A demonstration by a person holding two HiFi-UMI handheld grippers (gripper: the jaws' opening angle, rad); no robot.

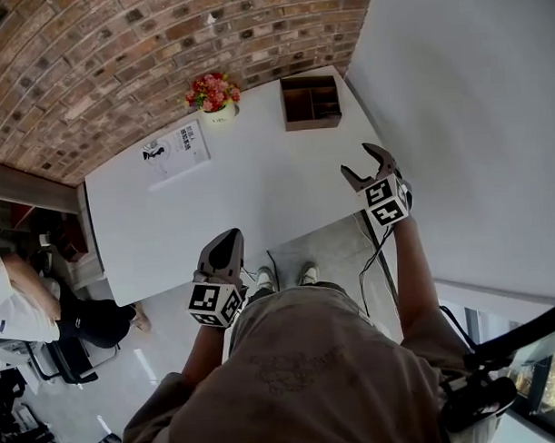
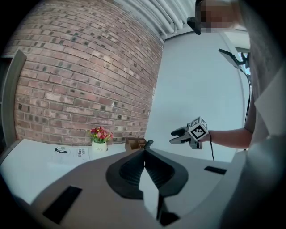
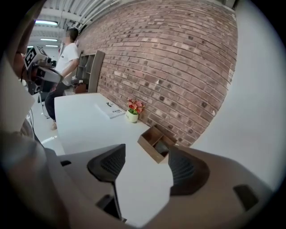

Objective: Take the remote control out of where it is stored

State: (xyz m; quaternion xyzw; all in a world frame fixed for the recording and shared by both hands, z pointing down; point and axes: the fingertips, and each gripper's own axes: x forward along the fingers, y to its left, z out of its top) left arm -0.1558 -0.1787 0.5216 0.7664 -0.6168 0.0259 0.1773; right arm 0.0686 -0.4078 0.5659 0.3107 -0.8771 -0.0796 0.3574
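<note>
A brown wooden box (image 1: 311, 101) with open compartments stands at the far right corner of the white table (image 1: 259, 208). In the right gripper view the box (image 3: 153, 142) lies ahead of the jaws, and something dark shows in one compartment; I cannot tell whether it is the remote control. My right gripper (image 1: 364, 162) hovers over the table's right edge, short of the box, open with nothing between its fingers. My left gripper (image 1: 226, 249) is at the table's near edge, shut and empty. The left gripper view shows its pads pressed together (image 2: 144, 157).
A pot of red flowers (image 1: 216, 94) and a printed booklet (image 1: 173, 152) sit at the table's far side by the brick wall (image 1: 117, 49). A white wall (image 1: 474, 118) runs along the right. A person (image 1: 26, 311) sits on the floor side at the left.
</note>
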